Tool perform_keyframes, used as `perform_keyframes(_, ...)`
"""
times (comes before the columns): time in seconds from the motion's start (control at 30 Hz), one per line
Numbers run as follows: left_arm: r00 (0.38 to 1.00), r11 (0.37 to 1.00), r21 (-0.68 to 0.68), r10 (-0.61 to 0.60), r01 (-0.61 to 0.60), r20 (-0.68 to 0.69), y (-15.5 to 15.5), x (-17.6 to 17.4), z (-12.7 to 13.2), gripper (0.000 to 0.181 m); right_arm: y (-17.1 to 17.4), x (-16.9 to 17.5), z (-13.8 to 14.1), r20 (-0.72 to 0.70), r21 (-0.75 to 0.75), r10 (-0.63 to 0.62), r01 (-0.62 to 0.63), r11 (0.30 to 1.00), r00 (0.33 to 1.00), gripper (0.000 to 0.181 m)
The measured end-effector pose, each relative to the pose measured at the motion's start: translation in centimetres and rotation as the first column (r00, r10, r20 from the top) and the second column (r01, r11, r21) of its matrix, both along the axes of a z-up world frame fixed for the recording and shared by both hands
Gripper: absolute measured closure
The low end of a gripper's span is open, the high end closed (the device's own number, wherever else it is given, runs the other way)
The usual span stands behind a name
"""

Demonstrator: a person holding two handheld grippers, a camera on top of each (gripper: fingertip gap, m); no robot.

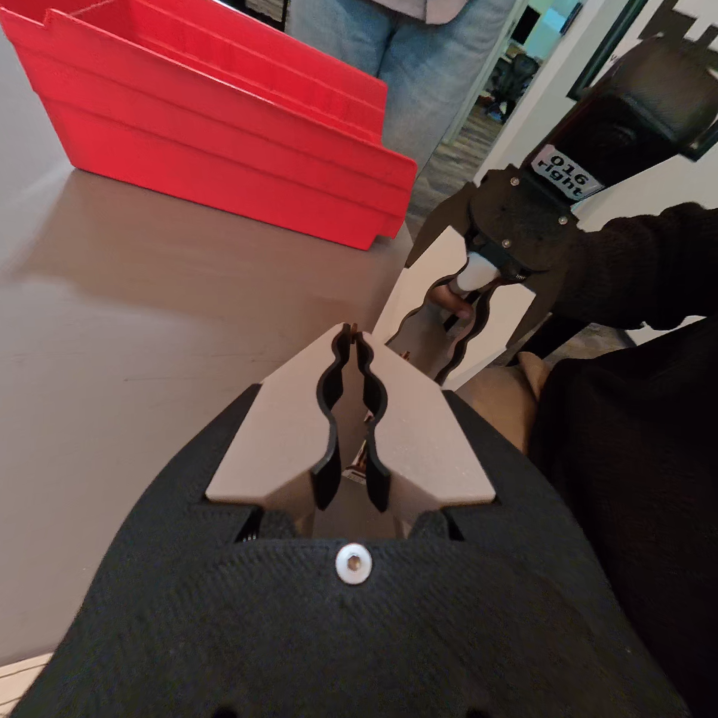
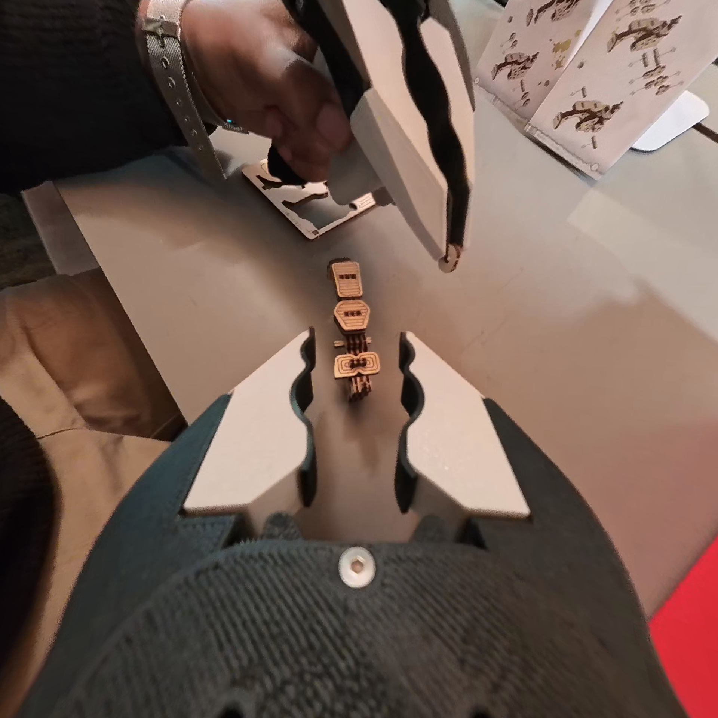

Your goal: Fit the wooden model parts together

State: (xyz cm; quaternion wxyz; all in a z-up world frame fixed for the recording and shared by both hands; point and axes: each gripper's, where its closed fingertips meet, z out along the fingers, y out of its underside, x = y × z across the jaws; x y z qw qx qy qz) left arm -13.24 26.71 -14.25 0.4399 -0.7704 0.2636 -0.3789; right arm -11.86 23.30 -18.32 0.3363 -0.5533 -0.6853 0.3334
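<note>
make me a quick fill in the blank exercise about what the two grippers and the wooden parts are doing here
1. The left gripper is shut on a small wooden ____.
2. The right gripper is ____, with the model beyond its fingertips.
3. The model rests on the ____.
4. The bin is ____ in colour.

Missing words: disc; open; table; red

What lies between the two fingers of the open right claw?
In the right wrist view, the half-built wooden model stands on the grey table, partly between the right claw's fingertips. Neither finger touches it.
</note>
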Motion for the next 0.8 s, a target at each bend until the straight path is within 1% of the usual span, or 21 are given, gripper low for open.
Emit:
perform_keyframes(0.1, 0.999, 1.000, -0.011, -0.011, 0.011, 0.053, -0.1, -0.1, 0.4, 0.180, 0.5, 0.2, 1.2, -0.045, 0.013, -0.022, 0.023, 1.000, 0.999, 0.140)
perform_keyframes(0.2, 0.992, 0.999, -0.009, -0.048, 0.049, 0.118, -0.6, 0.2, 1.2, 0.180, 1.0, 0.3, 3.3, -0.140, -0.016, -0.039, 0.037, 0.999, 0.989, 0.149)
perform_keyframes(0.3, 0.981, 0.995, 0.009, -0.095, 0.095, 0.170, -1.2, 0.8, 2.0, 0.180, 0.7, 0.4, 4.3, -0.194, -0.073, -0.028, 0.014, 0.997, 0.981, 0.159)
perform_keyframes(0.37, 0.971, 0.991, 0.023, -0.132, 0.130, 0.200, -1.8, 1.3, 2.6, 0.181, 0.4, 0.3, 4.6, -0.213, -0.098, -0.019, -0.002, 0.995, 0.977, 0.160)
perform_keyframes(0.53, 0.967, 0.983, 0.042, -0.186, 0.181, 0.175, -2.6, 2.2, 2.5, 0.180, 0.2, 0.3, 5.7, -0.263, -0.125, -0.016, -0.017, 0.992, 0.965, 0.168)
perform_keyframes(0.73, 0.959, 0.978, 0.047, -0.209, 0.203, 0.194, -3.0, 2.5, 2.6, 0.181, 0.3, 0.4, 5.8, -0.273, -0.182, -0.023, -0.028, 0.983, 0.962, 0.178)
perform_keyframes(0.8, 0.957, 0.976, 0.053, -0.216, 0.210, 0.194, -3.2, 2.6, 2.7, 0.181, 0.3, 0.5, 5.9, -0.278, -0.210, -0.025, -0.036, 0.977, 0.960, 0.177)
